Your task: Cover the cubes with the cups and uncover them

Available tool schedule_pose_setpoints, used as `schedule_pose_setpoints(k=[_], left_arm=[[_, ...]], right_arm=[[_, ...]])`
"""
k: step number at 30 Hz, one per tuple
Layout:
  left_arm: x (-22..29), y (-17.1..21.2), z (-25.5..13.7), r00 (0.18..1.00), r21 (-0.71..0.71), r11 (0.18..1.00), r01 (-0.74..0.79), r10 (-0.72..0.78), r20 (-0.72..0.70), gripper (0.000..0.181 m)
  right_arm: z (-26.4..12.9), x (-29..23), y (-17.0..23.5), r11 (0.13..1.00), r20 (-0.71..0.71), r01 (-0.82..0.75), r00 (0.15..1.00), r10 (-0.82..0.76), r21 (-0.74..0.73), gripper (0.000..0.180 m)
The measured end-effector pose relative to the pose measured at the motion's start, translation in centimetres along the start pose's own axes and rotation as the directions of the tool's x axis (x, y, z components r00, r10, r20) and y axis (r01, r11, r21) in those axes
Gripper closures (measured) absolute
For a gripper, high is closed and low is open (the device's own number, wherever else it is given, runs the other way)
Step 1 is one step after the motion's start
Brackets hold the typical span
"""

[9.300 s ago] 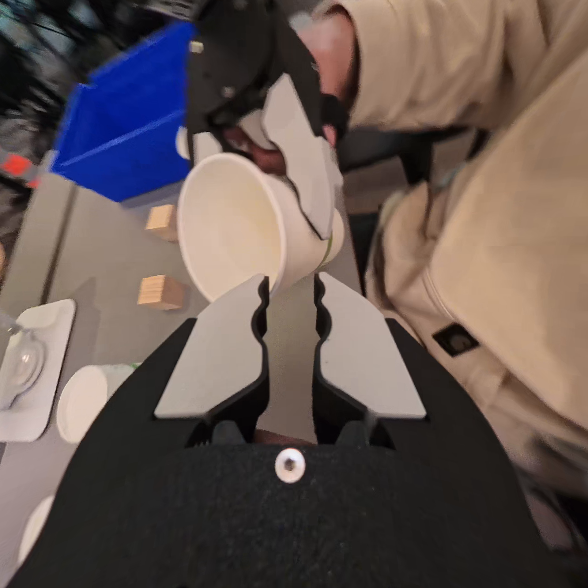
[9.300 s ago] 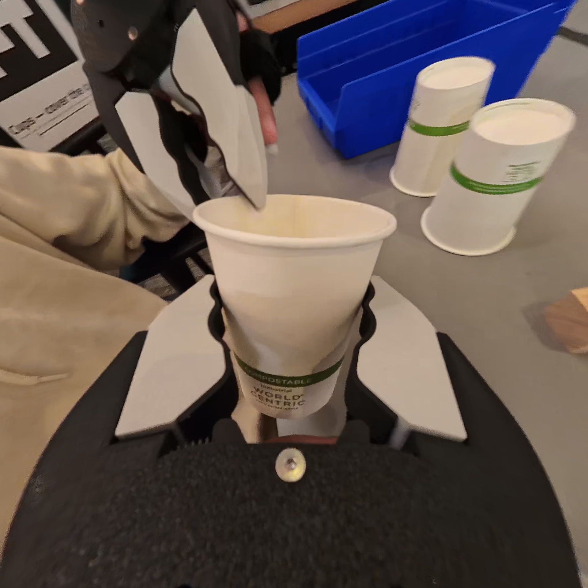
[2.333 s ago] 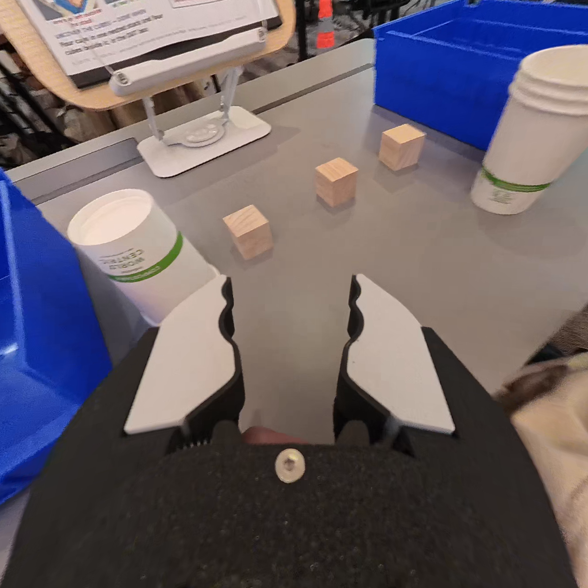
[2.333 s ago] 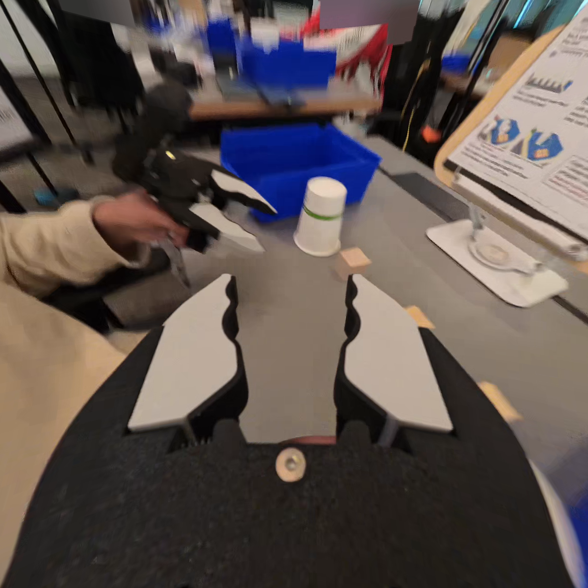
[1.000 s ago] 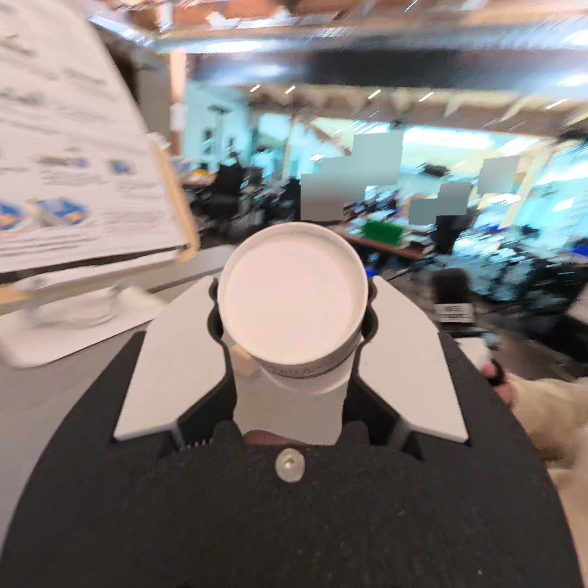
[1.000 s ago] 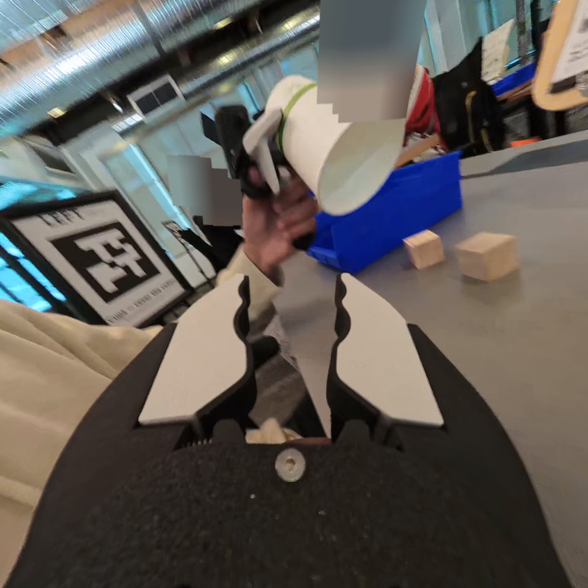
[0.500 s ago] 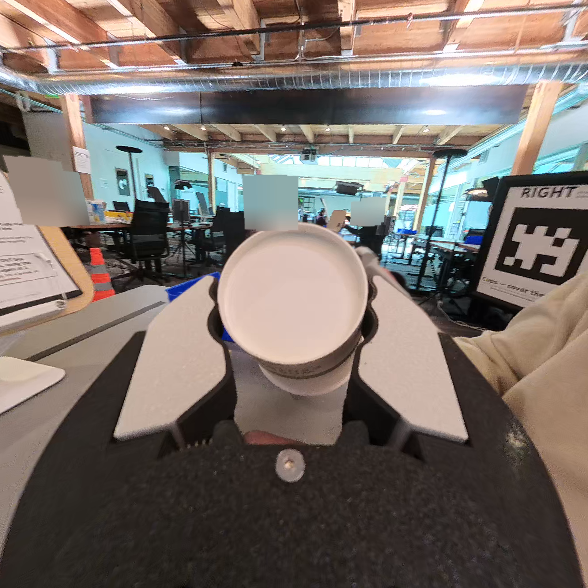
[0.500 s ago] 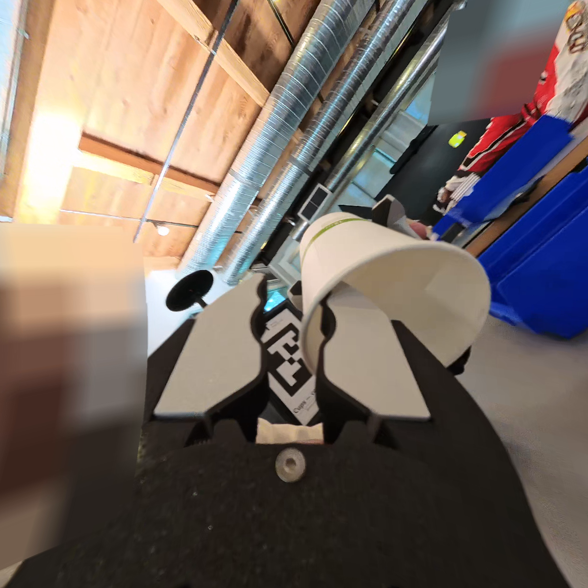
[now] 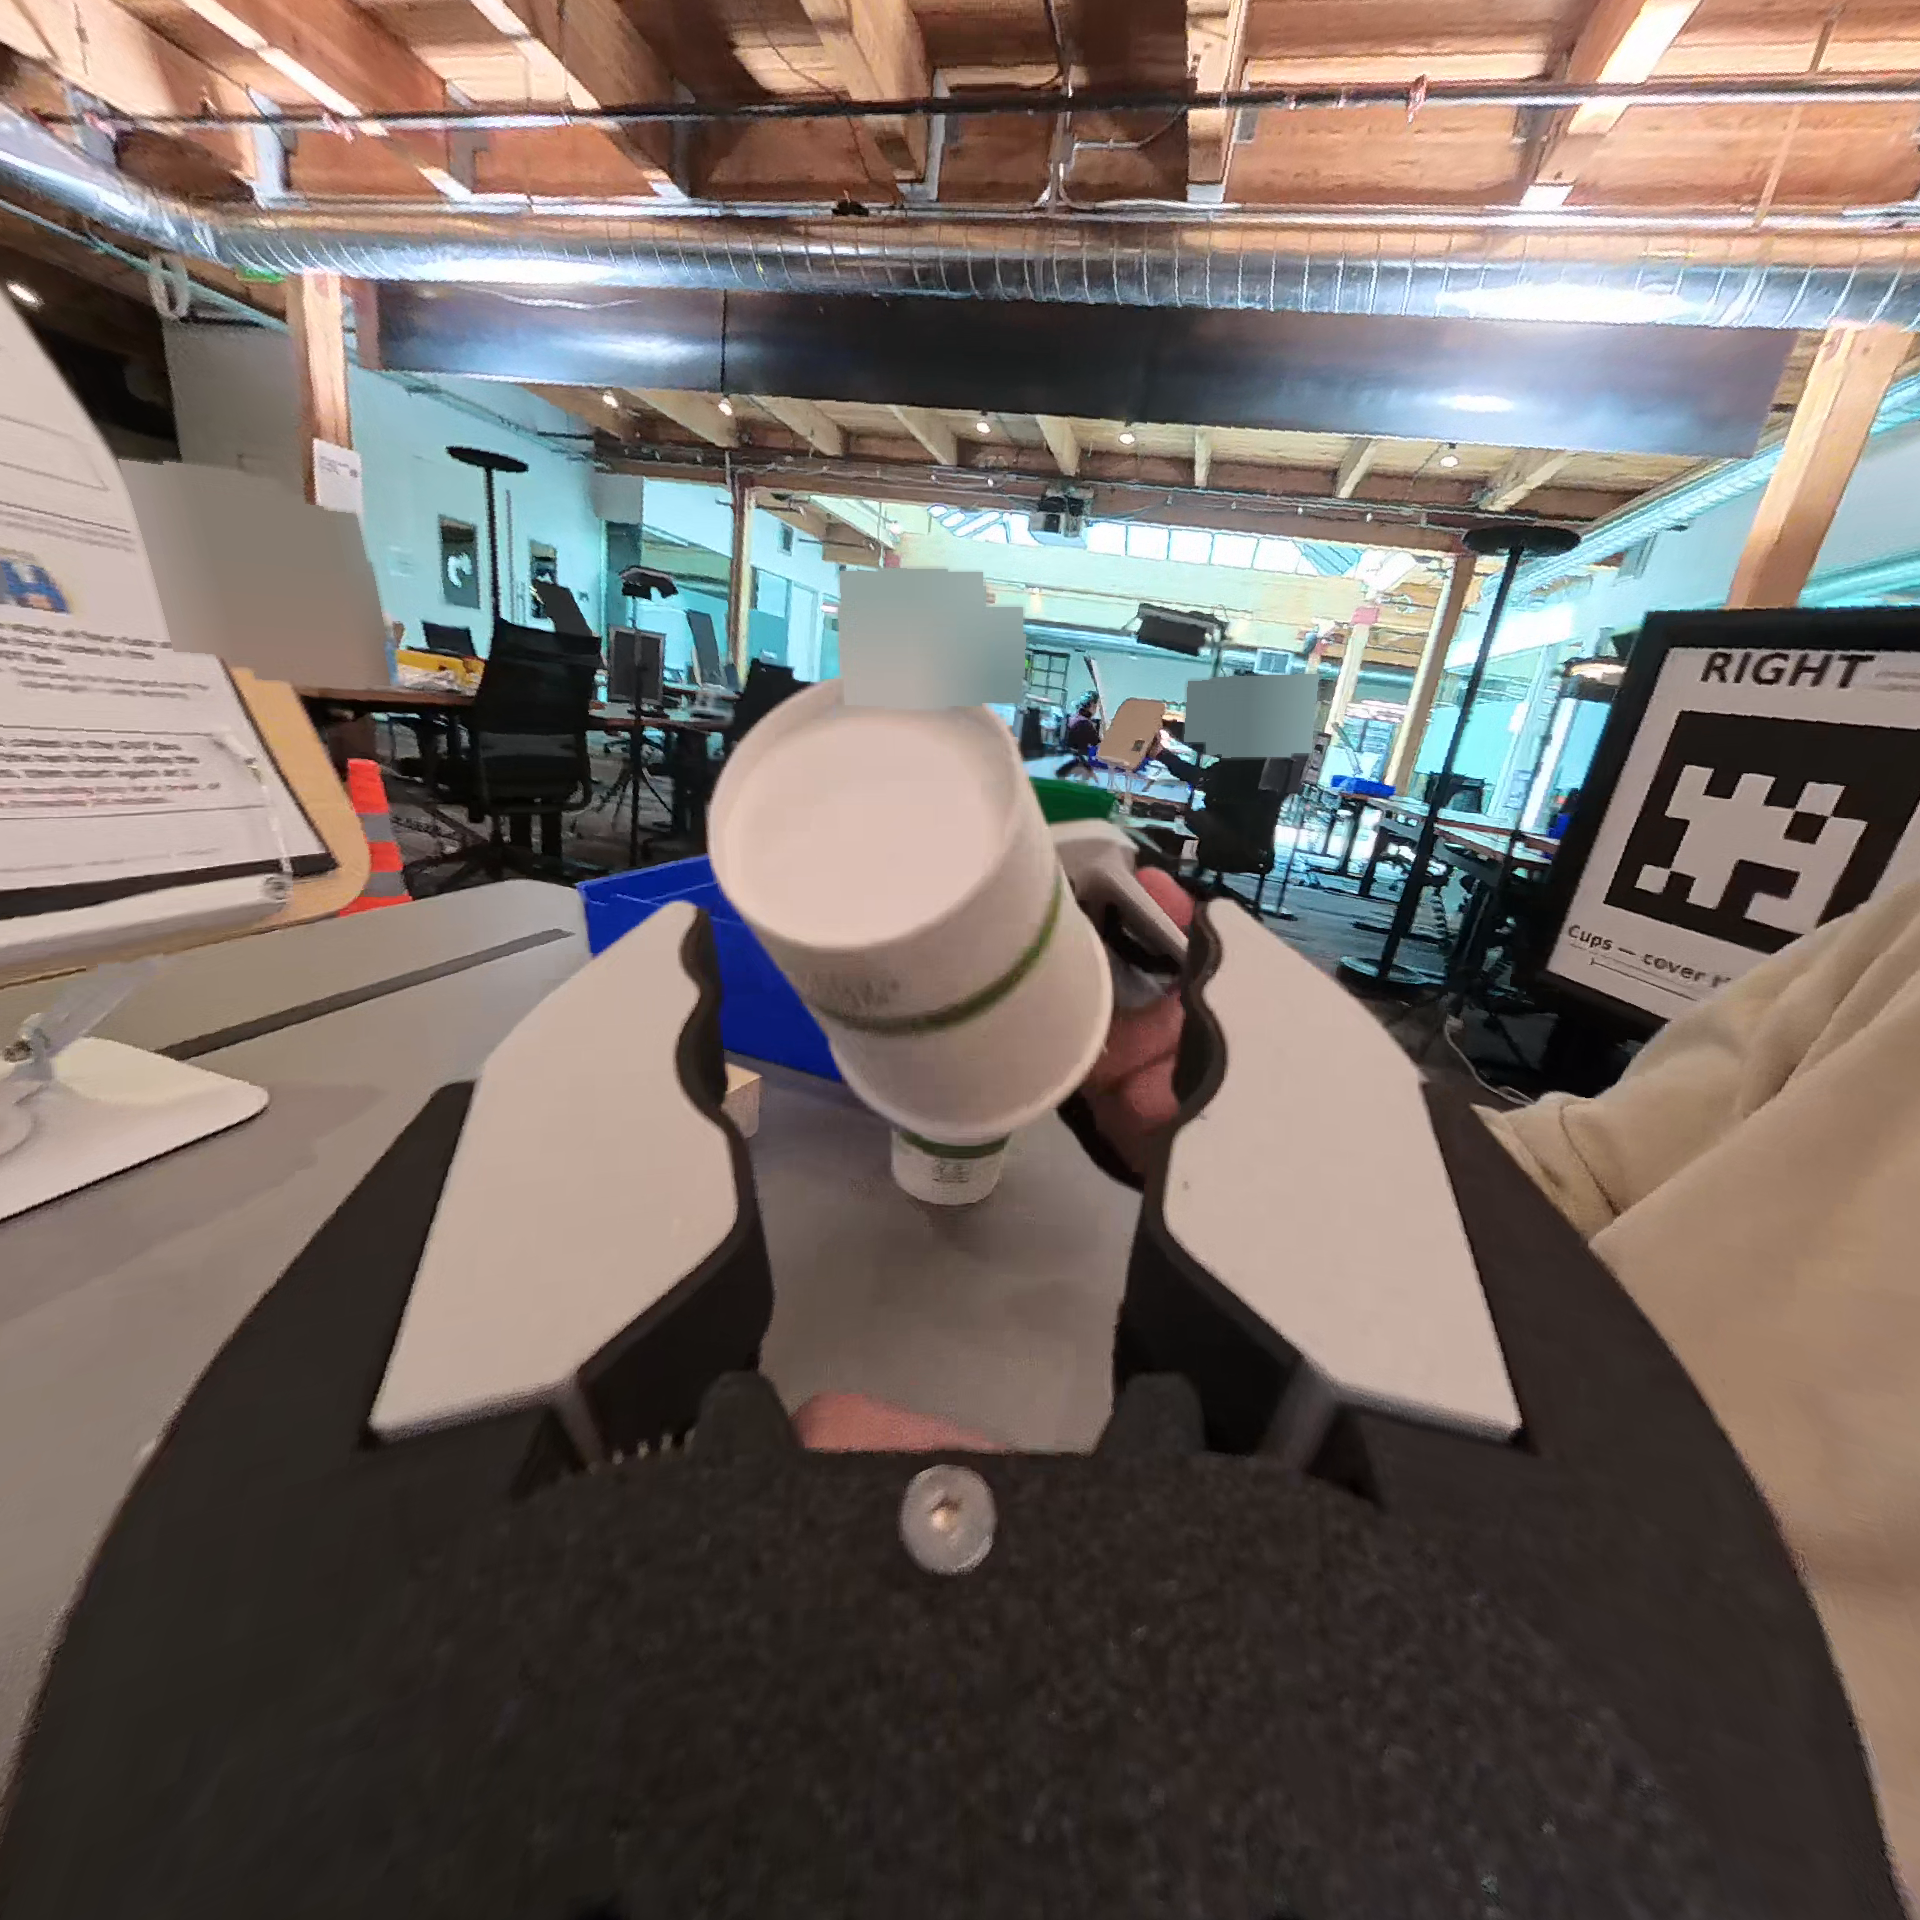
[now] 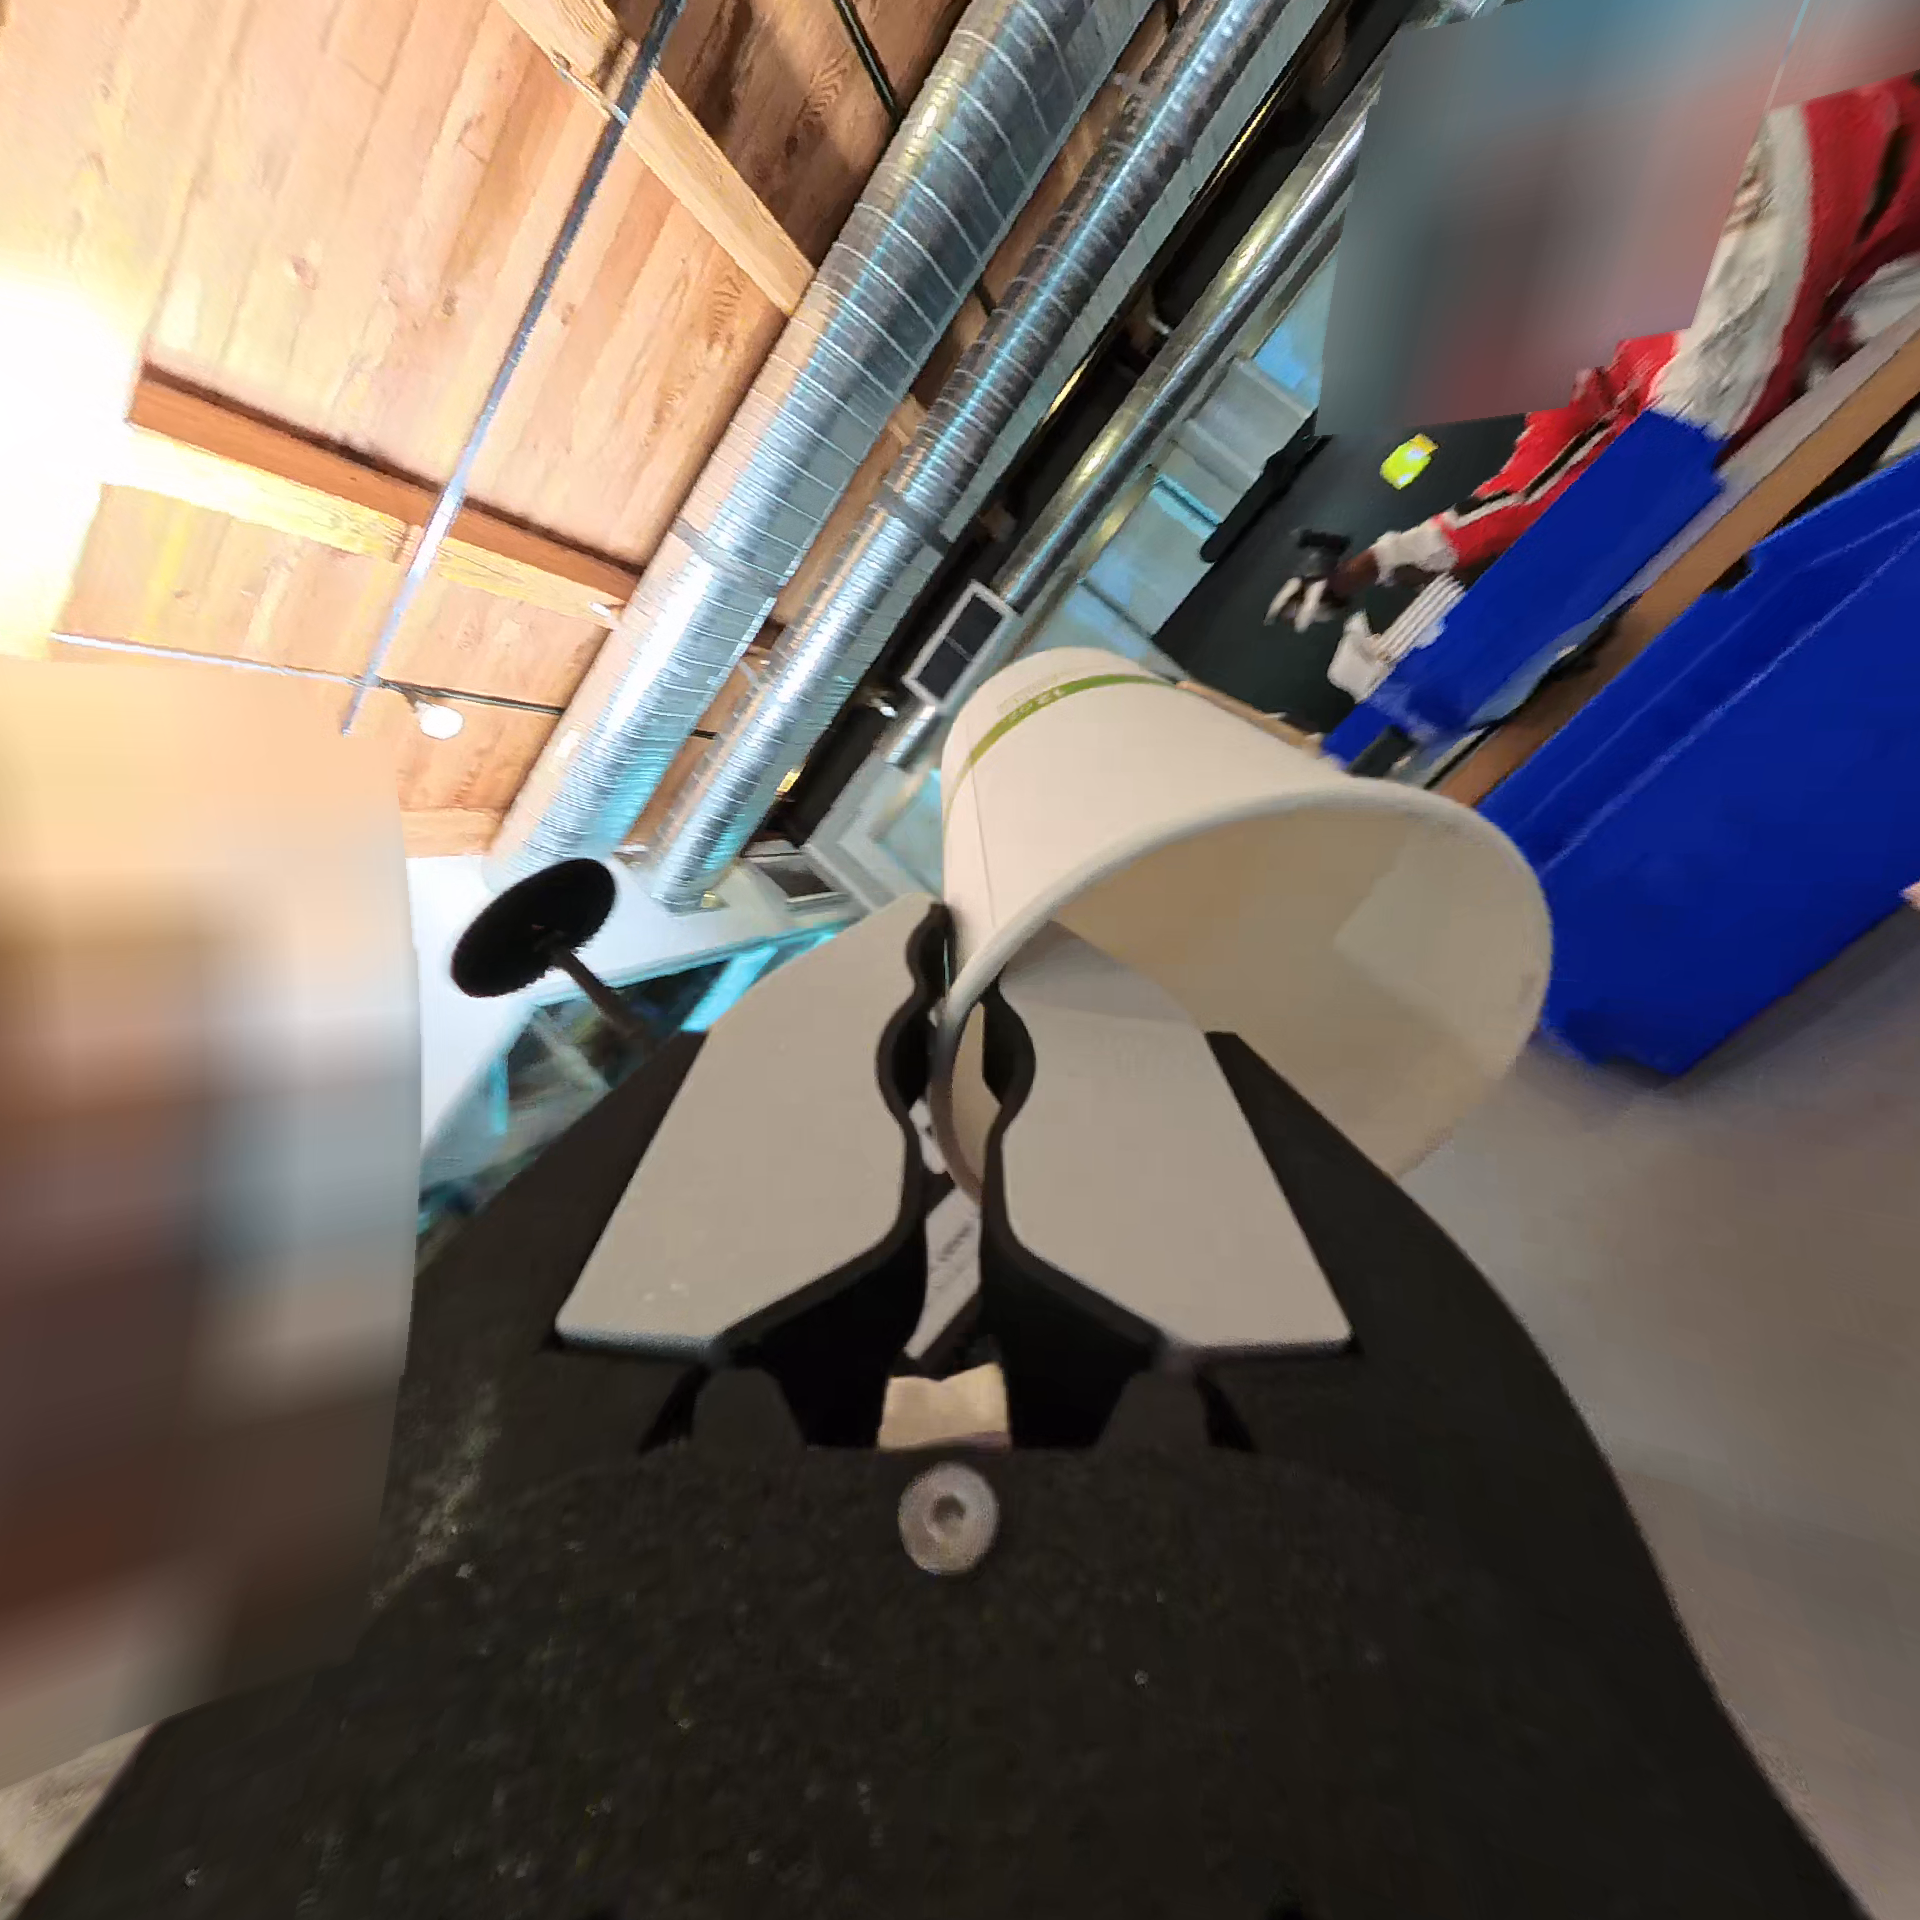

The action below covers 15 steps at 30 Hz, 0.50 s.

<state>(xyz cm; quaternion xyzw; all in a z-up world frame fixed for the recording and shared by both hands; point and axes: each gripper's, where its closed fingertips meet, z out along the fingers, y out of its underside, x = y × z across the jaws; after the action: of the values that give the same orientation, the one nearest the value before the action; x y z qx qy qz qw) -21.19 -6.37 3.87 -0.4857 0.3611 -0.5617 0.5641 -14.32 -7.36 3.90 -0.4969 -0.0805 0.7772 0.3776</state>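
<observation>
Cup (image 10: 1226, 894) handover is the step in hand; the right tool (image 10: 961, 1049) pinches the cup wall at the rim, one finger outside and one inside the mouth, with the cup tilted base-up off to the side. In the left wrist view the left tool (image 9: 951, 1049) stands spread and empty, with the cup (image 9: 894, 914) just beyond its fingertips, base toward the camera. Past it, a stack of cups (image 9: 948, 1169) rests on the grey tabletop (image 9: 312, 1143) before a blue bin (image 9: 686, 925); no cubes can be made out. To do this well, I judge the right tool should keep a firm rim pinch without creasing the paper, turn the mouth down, and lower it squarely over a cube. Compared with half a second ago, the left tool has let go of the cup it was clasping and opened wide, while the right tool has closed onto the rim.
</observation>
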Motion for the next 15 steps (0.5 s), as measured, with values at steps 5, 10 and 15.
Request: schedule_pose_setpoints(k=[5,10,15], left_arm=[[-5.5,5.3,-3.9,0.895,-0.207,0.976,0.066,0.034,0.445,0.113],[-6.7,9.2,-5.0,0.798,-0.363,0.924,0.124,0.124,0.589,0.109],[-5.6,9.1,-4.3,0.79,-0.449,0.894,-0.004,0.278,0.546,0.112]], right_arm=[[-1.3,1.2,-1.3,0.96,-0.207,0.276,0.937,-0.281,-0.052,0.176],[-1.5,1.3,-1.5,0.893,-0.282,0.419,0.848,-0.449,-0.163,0.176],[-5.5,-2.8,-2.9,0.592,-0.238,0.438,0.631,-0.739,-0.676,0.176]])
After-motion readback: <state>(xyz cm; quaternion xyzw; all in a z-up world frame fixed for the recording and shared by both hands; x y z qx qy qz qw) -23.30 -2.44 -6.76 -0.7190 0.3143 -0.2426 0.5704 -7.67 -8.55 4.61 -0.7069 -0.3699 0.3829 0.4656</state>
